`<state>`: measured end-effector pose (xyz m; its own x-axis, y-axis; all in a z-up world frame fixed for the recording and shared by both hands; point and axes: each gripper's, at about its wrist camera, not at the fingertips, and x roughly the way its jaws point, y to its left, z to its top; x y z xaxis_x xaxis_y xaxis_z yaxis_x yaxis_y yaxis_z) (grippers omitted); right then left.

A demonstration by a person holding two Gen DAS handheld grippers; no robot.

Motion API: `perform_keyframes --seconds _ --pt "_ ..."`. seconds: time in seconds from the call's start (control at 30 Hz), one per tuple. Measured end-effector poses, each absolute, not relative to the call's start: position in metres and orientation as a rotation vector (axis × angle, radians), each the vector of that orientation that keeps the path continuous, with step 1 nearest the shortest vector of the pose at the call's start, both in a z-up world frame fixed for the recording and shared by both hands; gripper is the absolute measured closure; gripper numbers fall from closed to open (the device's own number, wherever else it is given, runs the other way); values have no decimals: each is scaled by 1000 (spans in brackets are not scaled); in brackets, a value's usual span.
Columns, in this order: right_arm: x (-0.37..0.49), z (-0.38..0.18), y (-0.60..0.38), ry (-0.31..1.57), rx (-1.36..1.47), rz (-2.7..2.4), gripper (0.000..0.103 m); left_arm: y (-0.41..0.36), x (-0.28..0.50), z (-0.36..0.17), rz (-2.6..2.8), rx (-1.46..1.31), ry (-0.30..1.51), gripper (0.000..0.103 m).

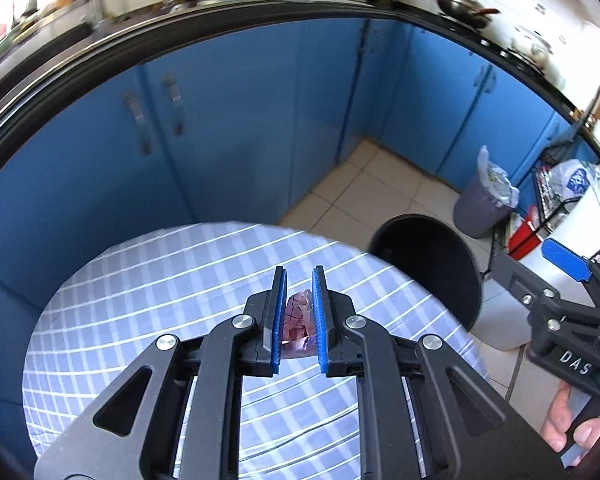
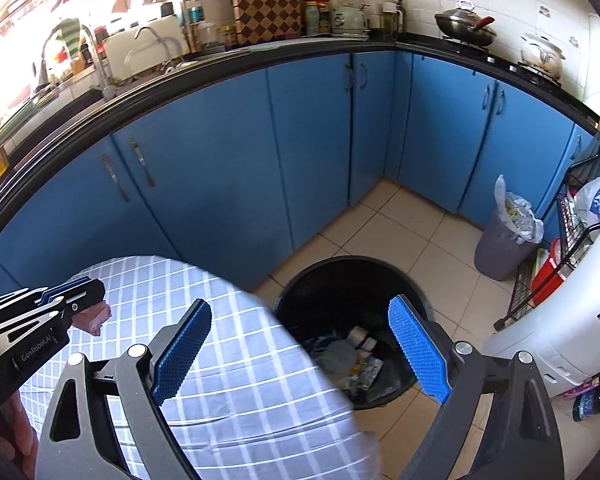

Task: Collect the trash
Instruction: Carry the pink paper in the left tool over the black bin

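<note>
My left gripper [image 1: 299,280] is shut on a crumpled pink wrapper [image 1: 298,322] and holds it above the round table with the blue checked cloth [image 1: 140,304]. The wrapper [image 2: 96,314] also shows under the left gripper [image 2: 86,286] in the right wrist view. My right gripper [image 2: 300,312] is open and empty, above the table's right edge and the black trash bin [image 2: 296,292] on the floor. The bin holds several pieces of trash [image 2: 352,356]. In the left wrist view the bin [image 1: 432,264] stands right of the table, and the right gripper [image 1: 568,260] is at the right edge.
Blue kitchen cabinets [image 2: 300,140] run behind under a black counter. A grey bin with a bag liner [image 2: 504,236] stands at the right by a wire rack [image 2: 572,232] and a white appliance [image 2: 572,312]. Beige floor tiles [image 2: 392,224] lie between.
</note>
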<state>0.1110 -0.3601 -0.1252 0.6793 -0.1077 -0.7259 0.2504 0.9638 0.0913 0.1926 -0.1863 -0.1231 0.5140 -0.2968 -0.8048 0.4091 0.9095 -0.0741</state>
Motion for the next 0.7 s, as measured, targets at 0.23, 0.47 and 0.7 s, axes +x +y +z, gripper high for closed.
perform_keyframes --seconds 0.23,0.47,0.7 --pt "116 -122 -400 791 199 -223 15 -237 202 -119 -459 164 935 89" --pt "118 -124 -431 788 211 -248 15 -287 210 -121 -498 195 933 89" --pt "114 -131 -459 798 228 -286 15 -331 210 -122 -557 220 930 89"
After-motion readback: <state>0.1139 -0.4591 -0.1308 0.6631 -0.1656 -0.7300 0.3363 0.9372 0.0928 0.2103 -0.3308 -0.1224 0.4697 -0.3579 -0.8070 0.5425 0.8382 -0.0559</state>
